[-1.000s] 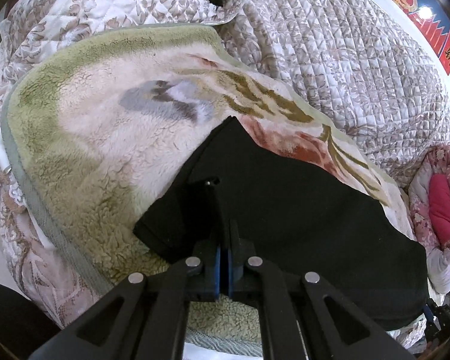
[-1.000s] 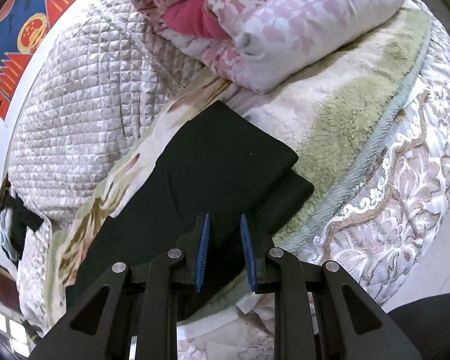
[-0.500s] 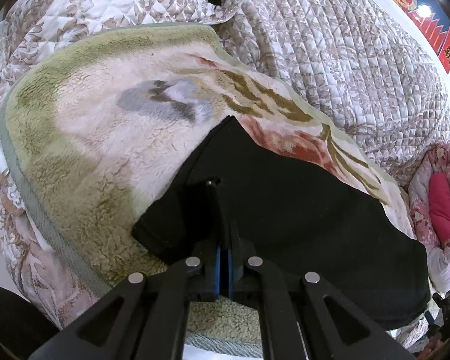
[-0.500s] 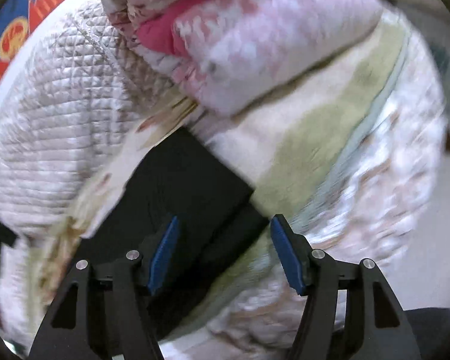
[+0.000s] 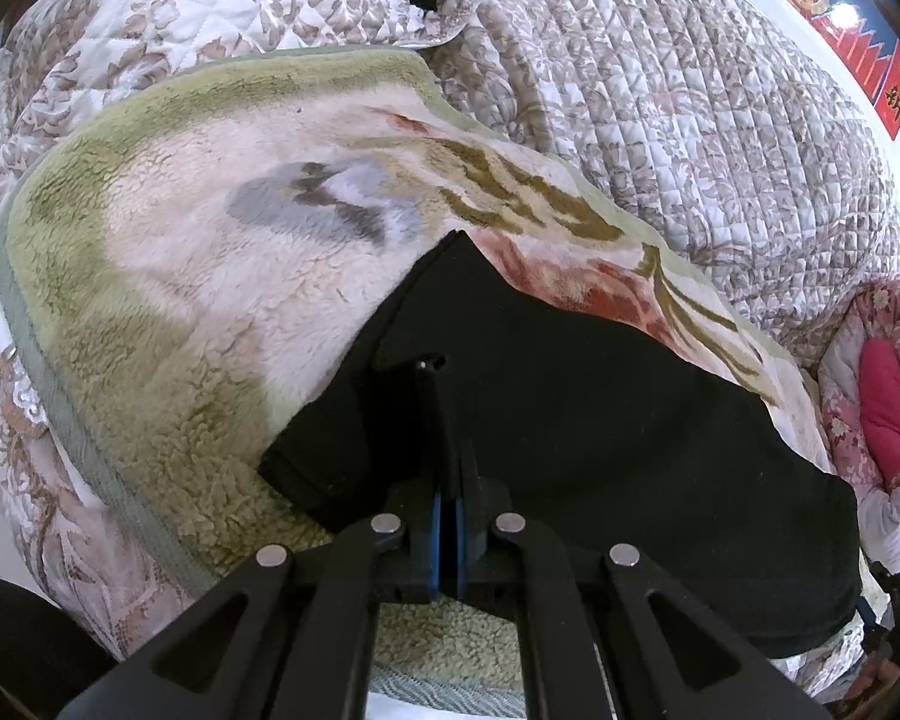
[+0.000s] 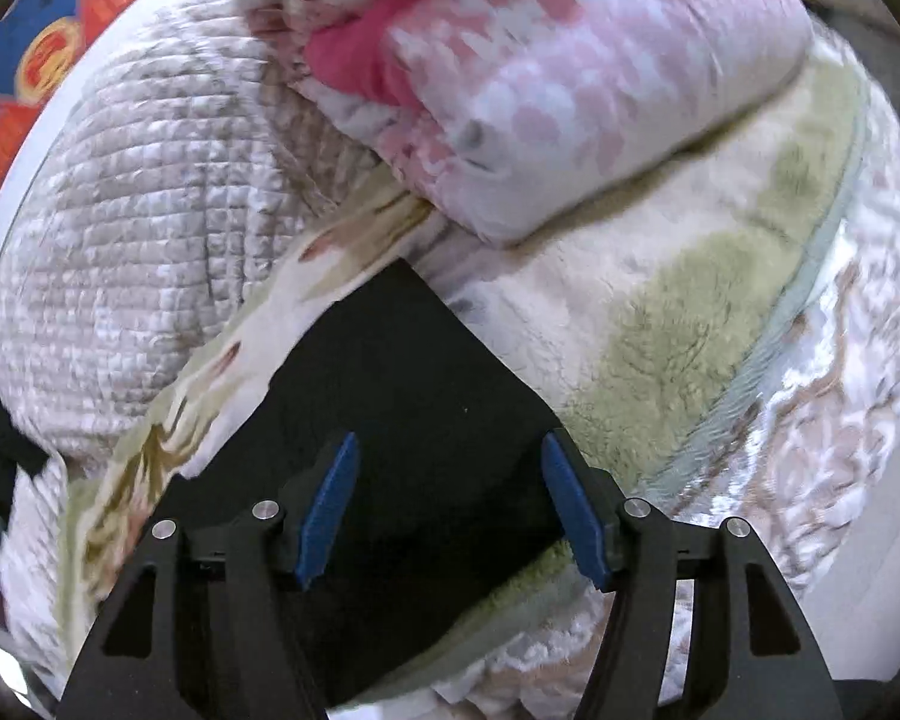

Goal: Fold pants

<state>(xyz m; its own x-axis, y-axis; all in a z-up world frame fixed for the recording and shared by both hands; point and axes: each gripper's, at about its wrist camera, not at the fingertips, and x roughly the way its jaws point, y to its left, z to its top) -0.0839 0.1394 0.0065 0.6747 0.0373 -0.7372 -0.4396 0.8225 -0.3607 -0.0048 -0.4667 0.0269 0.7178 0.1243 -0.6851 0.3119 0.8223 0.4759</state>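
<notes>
The black pants [image 5: 600, 420] lie folded lengthwise across a fluffy cream and green blanket [image 5: 180, 300]. My left gripper [image 5: 431, 367] is shut, and its black fingers rest on the pants' left end, where a small fold of cloth is pinched at the tips. In the right wrist view the other end of the pants [image 6: 414, 372] lies flat under my right gripper [image 6: 449, 441]. That gripper is open, its blue pads [image 6: 330, 504] stand wide apart, and no cloth is between them.
A quilted floral bedspread [image 5: 660, 90] covers the bed beyond the blanket. A rolled pink floral quilt [image 6: 570, 90] lies just past the pants' right end. The bed's edge [image 6: 822, 420] drops off on the right. A red and blue wall hanging [image 5: 840, 18] is behind.
My right gripper went from nearly shut over the pants' corner to wide open and let the cloth go, then shifted slightly. The left gripper and its end of the pants stayed still.
</notes>
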